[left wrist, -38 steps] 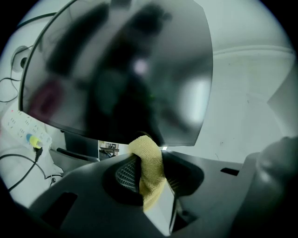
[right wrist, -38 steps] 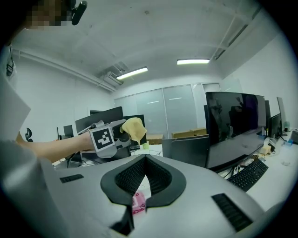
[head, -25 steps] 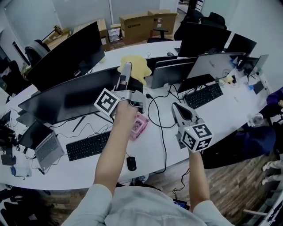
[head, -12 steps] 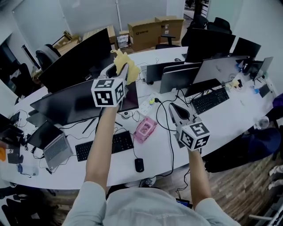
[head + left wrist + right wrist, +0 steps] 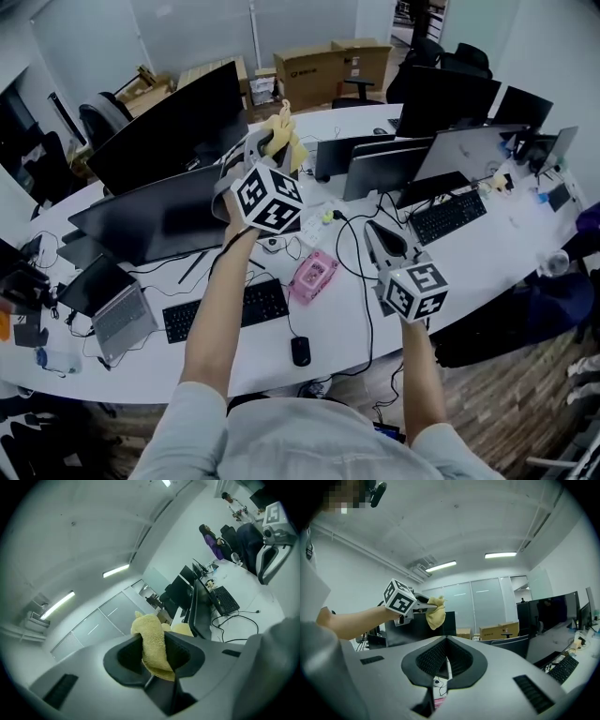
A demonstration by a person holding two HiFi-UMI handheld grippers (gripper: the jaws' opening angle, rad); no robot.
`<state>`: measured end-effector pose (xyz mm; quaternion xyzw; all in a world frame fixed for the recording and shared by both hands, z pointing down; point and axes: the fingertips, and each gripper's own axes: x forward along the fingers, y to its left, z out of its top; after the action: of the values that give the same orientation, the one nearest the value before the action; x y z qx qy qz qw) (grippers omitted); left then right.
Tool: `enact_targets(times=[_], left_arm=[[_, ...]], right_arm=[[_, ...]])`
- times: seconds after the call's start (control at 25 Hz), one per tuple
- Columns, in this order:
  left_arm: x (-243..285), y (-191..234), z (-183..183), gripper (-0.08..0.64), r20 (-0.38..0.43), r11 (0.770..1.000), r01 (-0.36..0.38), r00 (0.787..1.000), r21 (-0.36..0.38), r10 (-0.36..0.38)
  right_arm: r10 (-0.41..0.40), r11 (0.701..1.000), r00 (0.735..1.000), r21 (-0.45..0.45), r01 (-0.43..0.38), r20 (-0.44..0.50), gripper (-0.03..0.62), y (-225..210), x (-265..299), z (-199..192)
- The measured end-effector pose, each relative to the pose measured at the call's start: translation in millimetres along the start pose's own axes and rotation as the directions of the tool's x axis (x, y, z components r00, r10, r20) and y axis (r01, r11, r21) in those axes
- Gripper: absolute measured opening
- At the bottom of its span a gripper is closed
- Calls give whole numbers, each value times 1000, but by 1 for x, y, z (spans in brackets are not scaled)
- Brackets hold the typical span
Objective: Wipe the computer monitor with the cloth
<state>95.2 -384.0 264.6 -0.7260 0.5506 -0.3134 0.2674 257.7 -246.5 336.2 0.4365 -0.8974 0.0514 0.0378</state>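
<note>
The left gripper has its two black ribbed jaws clenched on a soft yellow terry cloth. The fuzzy fabric is pinched into a thick fold between them, and a rounded bunch stands out beyond the tips. In the head view this gripper is lifted high, and the cloth hangs free in the air, above the upper right corner of the wide, slightly curved black monitor and not touching its glossy screen.

The right gripper has its ribbed jaws closed tip to tip with nothing between them. It hovers lower over the right part of the long white curved desk.

A flat black keyboard, a small pink box and an oval black mouse lie on the desk below the monitor.
</note>
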Motion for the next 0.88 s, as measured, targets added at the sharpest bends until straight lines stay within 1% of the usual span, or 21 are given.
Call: enact_targets(times=[0.24,0.44,0.6,0.88], left_arm=[[-7,10,-16,129,0,999,49,999,-11,-49],[-15,22,-33,129,-2,996,89,996,-14,-89],[-24,32,-46,129,0,994,105,994,-8,-105],[-42,56,-79,129,6,991,129,992,-41,-129]], right_arm=[[-14,1000,1000,-12,14,6,23,15,15,9],[-15,999,1000,-37,16,7,23,39,35,18],[-18,998,1000,-53,19,11,23,58,49,22],[-4,998,1000,-68,5,10,23,98,73,25]])
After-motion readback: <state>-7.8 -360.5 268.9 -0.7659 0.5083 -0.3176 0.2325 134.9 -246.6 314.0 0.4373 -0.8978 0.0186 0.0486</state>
